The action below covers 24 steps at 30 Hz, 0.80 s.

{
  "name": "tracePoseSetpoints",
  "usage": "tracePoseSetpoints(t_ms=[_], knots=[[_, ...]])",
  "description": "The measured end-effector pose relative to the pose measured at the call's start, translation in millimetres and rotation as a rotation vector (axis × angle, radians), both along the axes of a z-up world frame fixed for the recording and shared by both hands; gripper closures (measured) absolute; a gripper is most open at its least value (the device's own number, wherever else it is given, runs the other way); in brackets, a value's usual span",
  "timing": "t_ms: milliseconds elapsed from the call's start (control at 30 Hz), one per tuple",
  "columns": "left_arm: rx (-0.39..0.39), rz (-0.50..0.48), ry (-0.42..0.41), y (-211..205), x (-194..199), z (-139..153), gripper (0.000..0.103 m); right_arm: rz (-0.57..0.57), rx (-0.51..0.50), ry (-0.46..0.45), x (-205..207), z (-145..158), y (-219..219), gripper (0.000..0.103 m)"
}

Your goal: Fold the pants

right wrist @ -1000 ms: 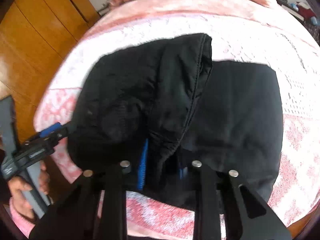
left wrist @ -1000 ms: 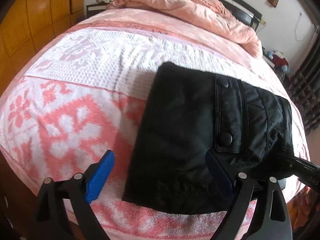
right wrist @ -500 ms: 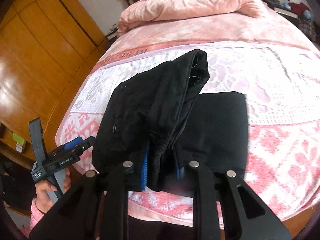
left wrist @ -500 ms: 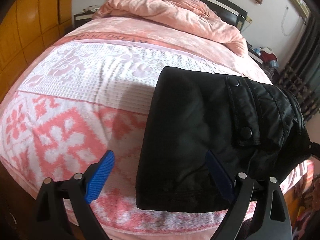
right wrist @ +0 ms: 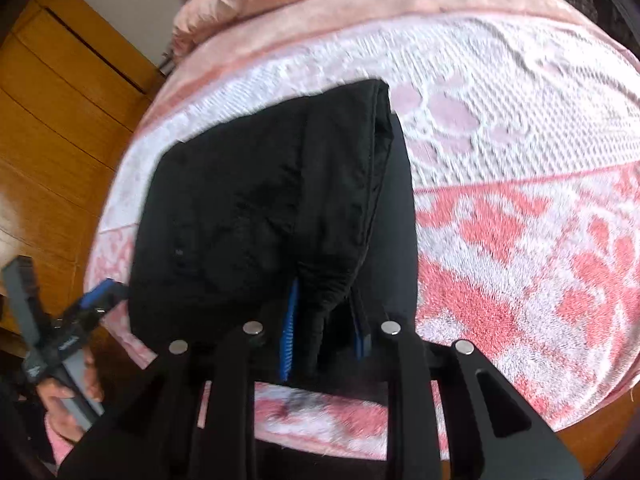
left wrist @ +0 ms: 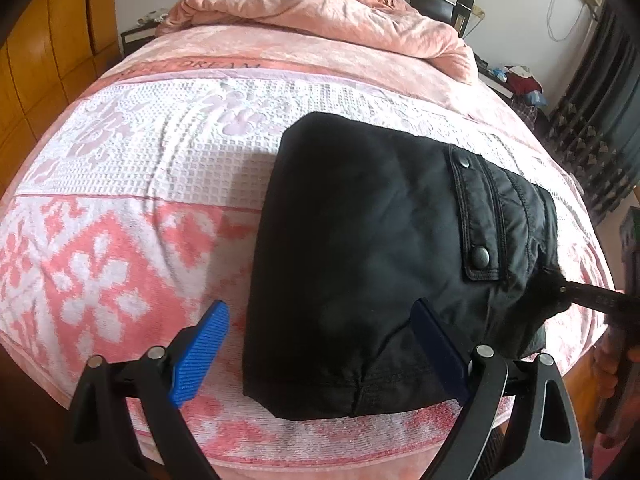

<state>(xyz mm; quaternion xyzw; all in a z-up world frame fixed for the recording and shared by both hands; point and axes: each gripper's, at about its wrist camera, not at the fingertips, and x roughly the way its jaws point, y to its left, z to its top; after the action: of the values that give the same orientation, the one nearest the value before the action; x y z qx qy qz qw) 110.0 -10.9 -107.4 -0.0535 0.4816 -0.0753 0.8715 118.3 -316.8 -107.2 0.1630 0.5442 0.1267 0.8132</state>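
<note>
A: What is the state of the right gripper (right wrist: 324, 344)?

B: The jaws are closed to a narrow gap on a bunched fold of the pants (right wrist: 256, 216). Black cloth is pinched between the blue pads (right wrist: 289, 336).

A: And the left gripper (left wrist: 320, 354)?

B: The jaws are spread wide and nothing is held. One pad (left wrist: 199, 354) is seen over the bedspread (left wrist: 120, 208), just beside the left edge of the pants (left wrist: 360, 264); the other pad is seen over the near part of the black cloth. Whether that pad touches the cloth cannot be told.

A: Where are the pants located?

B: They are laid folded on the bed, near its front edge, on the pink-and-white patterned bedspread. A flap with two snaps (left wrist: 480, 257) is seen on the upper layer, toward the right. The right-hand end of the upper layer is gripped by the right gripper, seen at the edge of the left wrist view (left wrist: 592, 300).

A: What lies farther out?

B: A pink blanket (left wrist: 320, 12) is heaped at the head of the bed. Wooden cabinets (right wrist: 52, 120) are seen at the bedside.
</note>
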Motion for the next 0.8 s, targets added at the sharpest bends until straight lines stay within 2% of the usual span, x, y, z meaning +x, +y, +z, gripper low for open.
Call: tracePoseSetpoints(t_ms=[167, 300, 400, 533, 567, 600, 633, 667, 700, 800], knots=[[0.027, -0.014, -0.002, -2.1, -1.1, -1.5, 0.01, 0.008, 0.008, 0.013, 1.8, -11.1, -3.4, 0.064], [0.022, -0.004, -0.006, 0.4, 2.9, 0.7, 0.01, -0.01, 0.017, -0.063, -3.3, 12.6, -17.5, 0.045], [0.026, -0.003, -0.013, -2.3, 11.2, 3.5, 0.01, -0.035, 0.046, -0.099, 6.4, 29.5, -29.9, 0.045], [0.041, -0.01, -0.022, -9.8, 25.0, 7.1, 0.01, -0.049, 0.074, -0.077, 41.8, 33.0, -34.2, 0.045], [0.046, -0.013, -0.024, -11.5, 28.7, 7.0, 0.01, -0.058, 0.083, -0.061, 48.7, 29.9, -34.9, 0.048], [0.052, -0.013, -0.024, -13.2, 32.0, 6.4, 0.01, -0.068, 0.1, -0.045, 57.6, 25.7, -36.0, 0.059], [0.061, -0.015, -0.022, -15.3, 37.2, 4.5, 0.01, -0.073, 0.113, -0.035, 63.3, 23.0, -36.8, 0.075], [0.07, -0.015, -0.017, -17.0, 41.0, 2.2, 0.01, -0.073, 0.137, -0.012, 72.1, 17.2, -36.5, 0.08], [0.083, -0.012, -0.009, -18.8, 46.6, -1.7, 0.01, -0.073, 0.154, 0.0, 77.1, 13.6, -36.5, 0.09], [0.079, -0.004, 0.013, -20.8, 57.3, -11.7, 0.006, -0.095, 0.157, 0.008, 89.0, 6.8, -34.5, 0.094]])
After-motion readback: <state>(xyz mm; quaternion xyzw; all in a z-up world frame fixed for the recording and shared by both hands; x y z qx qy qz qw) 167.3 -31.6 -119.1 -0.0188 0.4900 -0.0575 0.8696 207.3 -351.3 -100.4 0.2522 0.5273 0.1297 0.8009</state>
